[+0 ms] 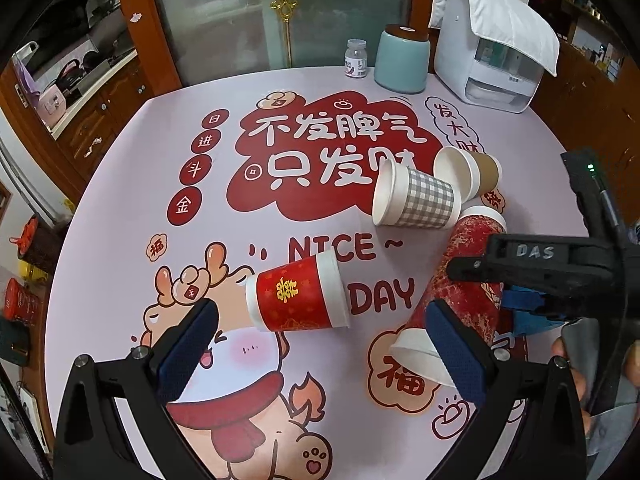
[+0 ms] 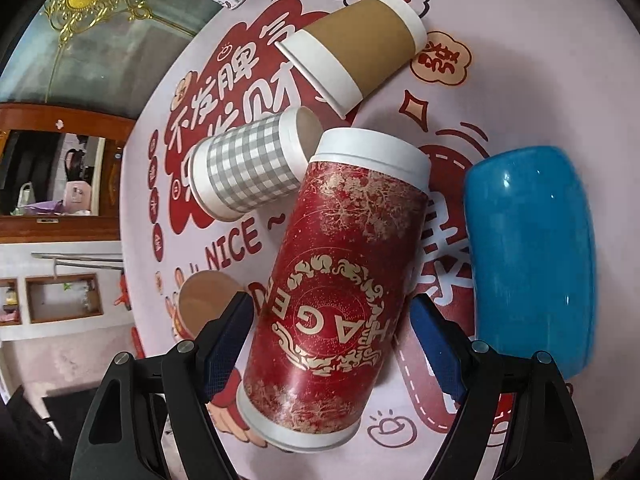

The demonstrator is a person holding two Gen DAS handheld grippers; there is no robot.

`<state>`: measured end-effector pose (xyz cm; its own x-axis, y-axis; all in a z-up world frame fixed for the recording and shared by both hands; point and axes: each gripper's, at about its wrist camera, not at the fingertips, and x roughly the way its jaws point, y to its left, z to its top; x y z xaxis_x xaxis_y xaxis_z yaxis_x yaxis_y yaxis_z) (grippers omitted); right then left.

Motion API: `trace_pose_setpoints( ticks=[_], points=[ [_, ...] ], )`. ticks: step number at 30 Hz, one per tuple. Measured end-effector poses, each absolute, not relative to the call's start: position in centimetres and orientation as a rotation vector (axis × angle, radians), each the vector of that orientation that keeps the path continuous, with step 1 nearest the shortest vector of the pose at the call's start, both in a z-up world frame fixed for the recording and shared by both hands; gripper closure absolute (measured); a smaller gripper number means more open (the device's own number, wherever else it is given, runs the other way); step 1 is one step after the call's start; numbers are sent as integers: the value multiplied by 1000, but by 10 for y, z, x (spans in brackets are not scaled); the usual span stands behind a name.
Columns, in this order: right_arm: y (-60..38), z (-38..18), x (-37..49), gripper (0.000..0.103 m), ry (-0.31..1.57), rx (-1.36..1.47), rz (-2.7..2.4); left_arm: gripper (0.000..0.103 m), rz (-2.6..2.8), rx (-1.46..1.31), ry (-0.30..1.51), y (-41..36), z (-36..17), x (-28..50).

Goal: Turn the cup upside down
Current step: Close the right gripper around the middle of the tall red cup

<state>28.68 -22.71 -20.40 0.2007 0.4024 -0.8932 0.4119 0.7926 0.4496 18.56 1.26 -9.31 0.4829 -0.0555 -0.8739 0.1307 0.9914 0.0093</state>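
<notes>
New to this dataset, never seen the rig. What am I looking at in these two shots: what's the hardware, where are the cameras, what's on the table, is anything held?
No robot arm here: a person holds one two-finger gripper in each hand, each with a fisheye camera looking along its fingers.

The left wrist view shows the left gripper open over a printed tablecloth, holding nothing. The right gripper enters from the right.

The right wrist view shows the right gripper open, its fingers either side of the tall red cup; I see no contact.

All cups lie on their sides: a short red cup, a checked cup, a brown cup. A blue case lies beside the tall cup.
</notes>
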Motion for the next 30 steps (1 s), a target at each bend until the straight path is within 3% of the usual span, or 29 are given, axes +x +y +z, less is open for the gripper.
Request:
trace_pose_setpoints(
  ticks=[15,24,30],
  points=[
    [-225,-189,270,28,1349,701,18,1,-101,55,1081,26,-100,174],
    [-210,-128,217,28,1341,498,181,1,-124,57,1072,32,-85,143],
    [-202,-122,162,27,1376,359,245,1,-155,58,1080,32,-81,110]
  ],
)
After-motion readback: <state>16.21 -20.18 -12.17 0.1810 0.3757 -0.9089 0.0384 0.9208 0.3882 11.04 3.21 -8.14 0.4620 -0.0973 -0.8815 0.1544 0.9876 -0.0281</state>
